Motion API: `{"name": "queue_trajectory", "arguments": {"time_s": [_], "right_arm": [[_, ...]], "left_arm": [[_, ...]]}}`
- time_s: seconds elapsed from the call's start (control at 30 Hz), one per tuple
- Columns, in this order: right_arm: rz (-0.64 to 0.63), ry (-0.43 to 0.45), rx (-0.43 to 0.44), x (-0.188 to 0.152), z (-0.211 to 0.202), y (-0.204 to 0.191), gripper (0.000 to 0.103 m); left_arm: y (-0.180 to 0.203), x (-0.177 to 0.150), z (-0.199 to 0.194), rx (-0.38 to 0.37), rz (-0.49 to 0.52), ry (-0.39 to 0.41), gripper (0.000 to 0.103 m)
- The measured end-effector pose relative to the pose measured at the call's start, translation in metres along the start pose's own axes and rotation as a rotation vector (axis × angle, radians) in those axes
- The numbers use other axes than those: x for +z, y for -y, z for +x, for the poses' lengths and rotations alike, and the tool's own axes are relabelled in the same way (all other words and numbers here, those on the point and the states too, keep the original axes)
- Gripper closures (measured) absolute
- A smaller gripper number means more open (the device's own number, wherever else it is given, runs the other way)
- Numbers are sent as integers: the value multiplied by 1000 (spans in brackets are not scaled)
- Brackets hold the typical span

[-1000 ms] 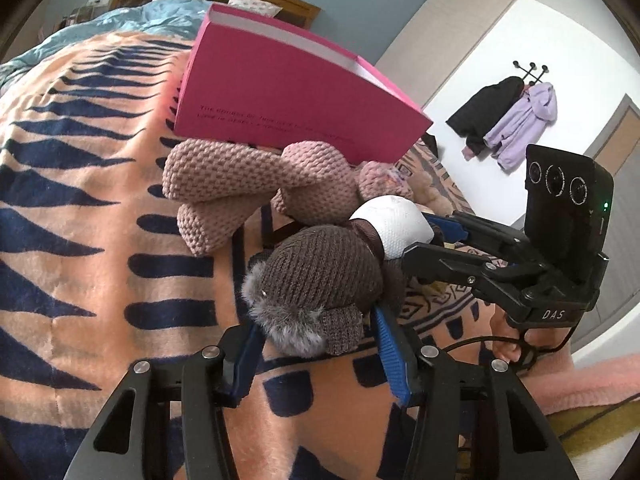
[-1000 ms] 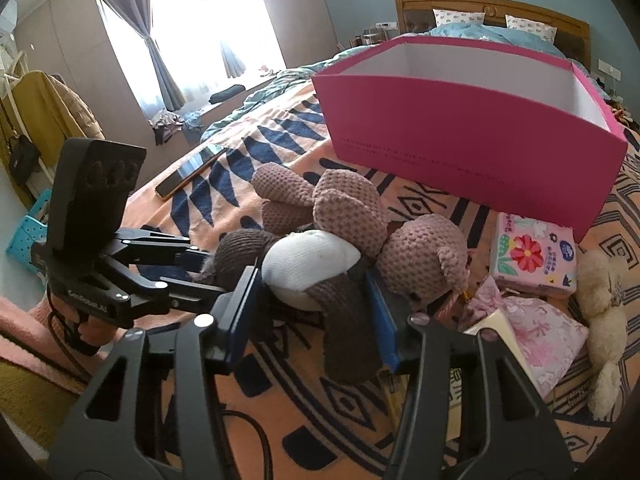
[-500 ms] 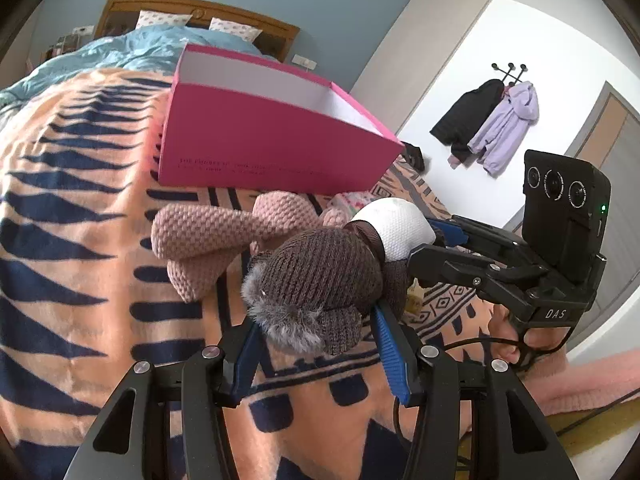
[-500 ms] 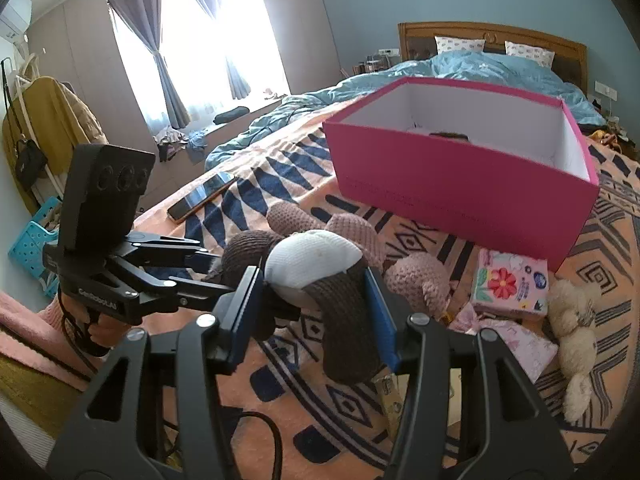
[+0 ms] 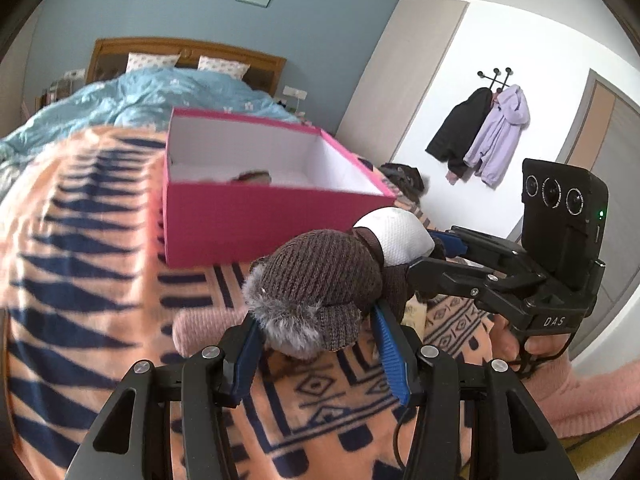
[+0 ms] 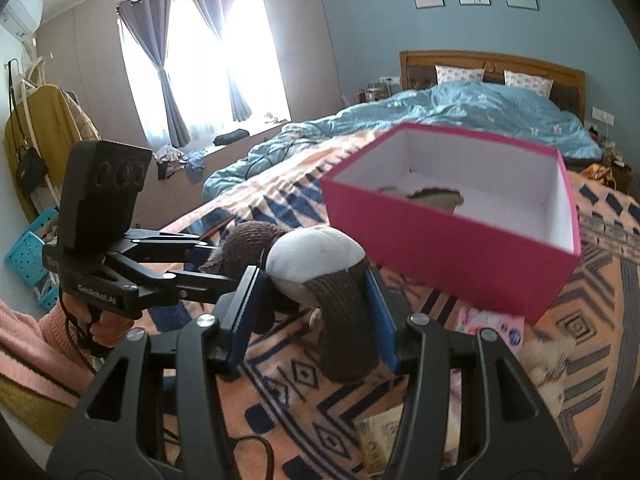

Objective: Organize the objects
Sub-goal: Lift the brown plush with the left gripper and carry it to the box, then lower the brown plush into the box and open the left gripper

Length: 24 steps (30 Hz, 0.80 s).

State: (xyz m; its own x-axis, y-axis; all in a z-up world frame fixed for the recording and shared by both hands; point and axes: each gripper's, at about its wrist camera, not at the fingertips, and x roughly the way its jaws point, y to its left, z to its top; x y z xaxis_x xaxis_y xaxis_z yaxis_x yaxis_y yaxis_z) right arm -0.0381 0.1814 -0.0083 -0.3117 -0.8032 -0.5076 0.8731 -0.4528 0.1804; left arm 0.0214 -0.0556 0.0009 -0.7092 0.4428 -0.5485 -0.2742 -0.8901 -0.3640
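Observation:
Both grippers hold one brown knitted plush toy in the air above the bed. My left gripper [image 5: 316,332] is shut on its brown head with the grey fur trim [image 5: 320,280]. My right gripper [image 6: 316,300] is shut on its white belly and a brown limb [image 6: 316,260]. The open pink box [image 5: 248,208] stands on the blanket ahead and a little below; it also shows in the right wrist view [image 6: 452,240]. Something brown and white lies inside the box [image 6: 424,194].
A pink knitted plush [image 5: 208,324] lies on the orange patterned blanket [image 5: 80,264] below the toy. A flowered tissue pack [image 6: 492,324], a cream fluffy toy [image 6: 548,364] and a yellow packet [image 6: 380,428] lie near the box. Blue duvet and headboard lie beyond.
Both grippers have lifted the brown plush toy up off the blanket and away from the pink plush. The box's inside now shows from above.

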Motion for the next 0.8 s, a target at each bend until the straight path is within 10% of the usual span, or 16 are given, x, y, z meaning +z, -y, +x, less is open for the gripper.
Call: {"name": "queue_trajectory", "arguments": {"time_s": [0.8], "right_arm": [[31, 72, -32, 78, 24, 52, 48]], "left_arm": [[-23, 96, 23, 78, 54, 91, 51]]}}
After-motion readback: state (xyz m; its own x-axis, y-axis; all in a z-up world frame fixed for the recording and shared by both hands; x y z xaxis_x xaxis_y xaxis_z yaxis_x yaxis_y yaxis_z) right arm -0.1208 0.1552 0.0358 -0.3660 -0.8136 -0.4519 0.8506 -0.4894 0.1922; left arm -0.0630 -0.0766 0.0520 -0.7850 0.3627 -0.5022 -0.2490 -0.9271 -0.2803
